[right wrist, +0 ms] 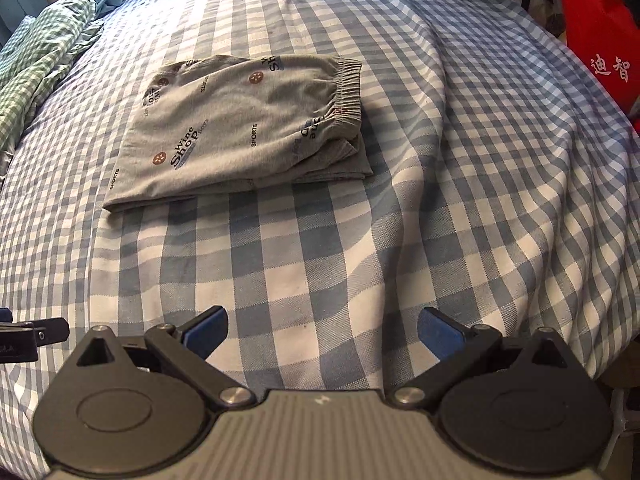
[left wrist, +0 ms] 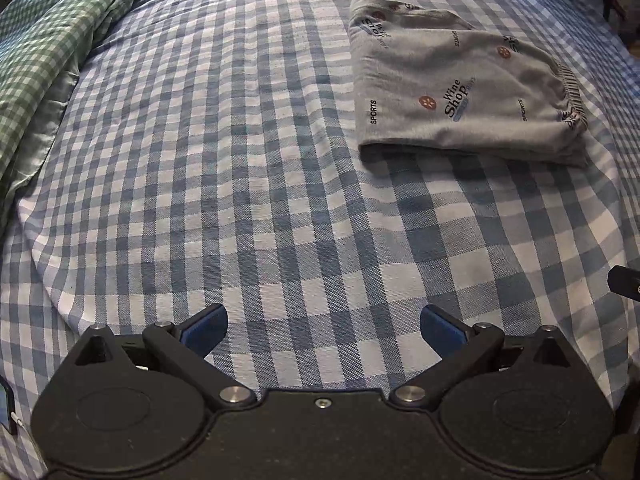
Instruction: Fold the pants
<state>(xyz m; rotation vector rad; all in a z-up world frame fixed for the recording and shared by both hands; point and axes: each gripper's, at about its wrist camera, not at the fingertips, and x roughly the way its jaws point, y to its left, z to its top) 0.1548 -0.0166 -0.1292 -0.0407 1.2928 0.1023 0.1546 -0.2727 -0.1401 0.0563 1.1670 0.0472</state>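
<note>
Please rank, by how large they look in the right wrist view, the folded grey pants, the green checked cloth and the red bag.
1. folded grey pants
2. green checked cloth and red bag: both cut off by the frame edge, too alike to rank.

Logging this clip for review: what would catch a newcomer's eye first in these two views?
First, the grey printed pants lying folded in a neat stack on the blue checked bedsheet, waistband toward the right. Next, both grippers held back from them with jaws wide open and nothing in them: the left gripper and the right gripper. A rumpled green checked cloth lies at the bed's left edge.
</note>
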